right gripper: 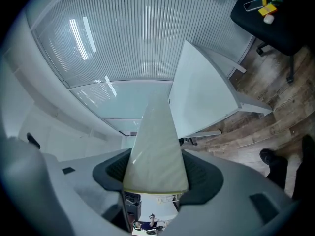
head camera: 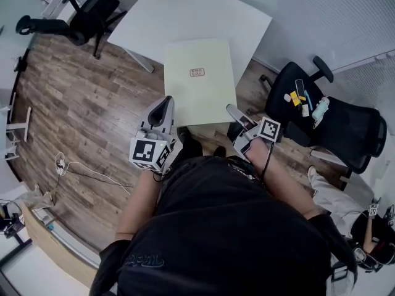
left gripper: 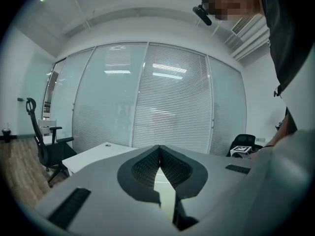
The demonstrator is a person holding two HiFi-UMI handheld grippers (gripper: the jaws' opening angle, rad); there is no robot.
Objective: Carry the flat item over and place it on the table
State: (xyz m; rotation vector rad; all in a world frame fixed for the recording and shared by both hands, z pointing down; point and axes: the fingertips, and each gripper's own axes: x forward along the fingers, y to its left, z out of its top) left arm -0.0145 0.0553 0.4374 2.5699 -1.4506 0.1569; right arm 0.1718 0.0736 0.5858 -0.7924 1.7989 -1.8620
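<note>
A pale yellow-green flat board (head camera: 199,80) with a small red stamp hangs level in front of me, its far end over the white table (head camera: 185,14). My left gripper (head camera: 165,111) is shut on the board's near left corner, and my right gripper (head camera: 236,115) is shut on its near right corner. In the left gripper view the board (left gripper: 162,191) shows as a thin pale sliver between the closed jaws. The right gripper view looks along the board (right gripper: 157,146), clamped between the dark pads, with the white table (right gripper: 202,97) beyond.
A black office chair (head camera: 324,119) with a phone and small items on its seat stands close at my right. Another black chair (head camera: 77,17) stands at the far left. Wooden floor (head camera: 74,122) with a cable lies to the left. Glass walls with blinds (left gripper: 162,97) enclose the room.
</note>
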